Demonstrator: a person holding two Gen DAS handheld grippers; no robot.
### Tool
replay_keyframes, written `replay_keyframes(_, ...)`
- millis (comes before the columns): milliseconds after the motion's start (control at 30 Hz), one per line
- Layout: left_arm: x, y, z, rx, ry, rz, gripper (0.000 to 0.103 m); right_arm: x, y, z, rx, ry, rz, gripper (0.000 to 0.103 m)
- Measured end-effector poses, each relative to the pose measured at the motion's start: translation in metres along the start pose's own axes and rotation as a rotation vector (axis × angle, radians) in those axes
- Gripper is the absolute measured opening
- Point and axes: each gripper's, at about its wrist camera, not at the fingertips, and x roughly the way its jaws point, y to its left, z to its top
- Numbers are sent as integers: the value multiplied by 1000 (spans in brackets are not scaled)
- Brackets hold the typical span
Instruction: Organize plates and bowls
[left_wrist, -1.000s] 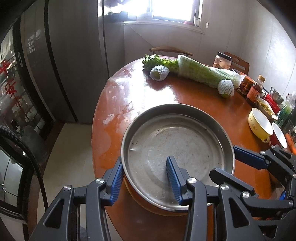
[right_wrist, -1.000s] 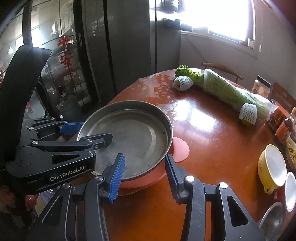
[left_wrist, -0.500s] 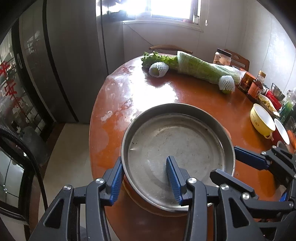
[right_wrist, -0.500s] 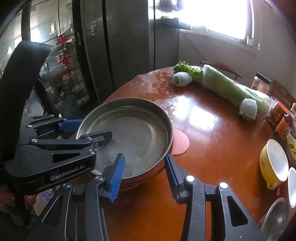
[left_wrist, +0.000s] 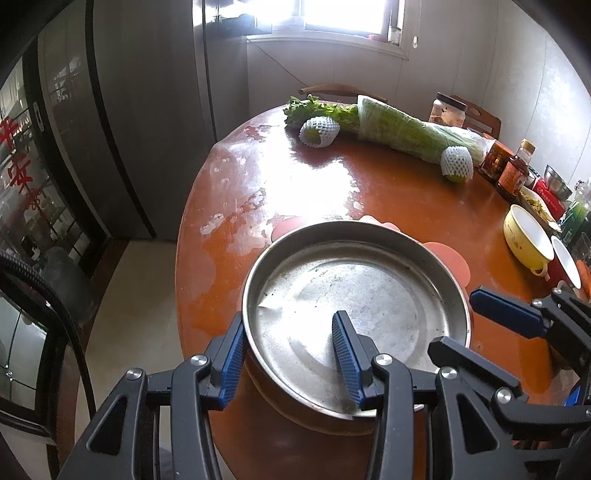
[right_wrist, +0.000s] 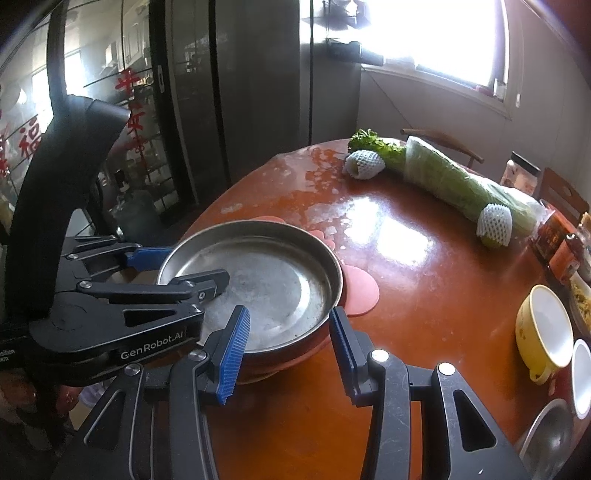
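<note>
I have the steel pan (left_wrist: 354, 314) near the front-left edge of the round tabletop (left_wrist: 388, 192), stacked in a reddish bowl (right_wrist: 295, 360) whose wall shows under its rim. Pink scalloped pieces (right_wrist: 360, 290) project from beneath the stack on the far side; I cannot tell whether they are a plate or a mat. The left gripper (left_wrist: 290, 360) pinches the pan at its near rim: one blue pad lies against the outer wall, the other inside on the pan floor. The right gripper (right_wrist: 290, 343) straddles the rim on the opposite side, one pad inside the pan and one outside by the bowl wall; in the left wrist view its outer finger appears slightly clear of the wall, so I cannot confirm firm contact there. Well apart from the stack, at the right edge of the tabletop, stand a yellow bowl (right_wrist: 543, 332) with a white interior, a white cup (right_wrist: 581, 376) touching or just beside it, and a steel bowl (right_wrist: 550, 435) nearer the camera. Across the far side lie a wrapped bundle of greens (left_wrist: 406, 125) and two fruits in white foam netting (left_wrist: 319, 131), with jars and bottles (left_wrist: 511, 170) at the far right.
</note>
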Motion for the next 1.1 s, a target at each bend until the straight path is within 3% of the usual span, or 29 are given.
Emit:
replay_keyframes(200,-2,4,1,-25,-10,-26,46,-2,-3,-1,12,-4,-6,46)
replay_keyframes(433,-8,5,2,-34,-31,-40,54,-6,-11,0,42,-10,-5,52)
replay_keyframes(733,-10,6,2,-43,-37,-19,61,-12,-16,-2,59,-23,-3,54)
replay_keyframes(1100,-39,-2,5,-34,-116,-22,68,-29,-27,-5,90,-62,-19,59)
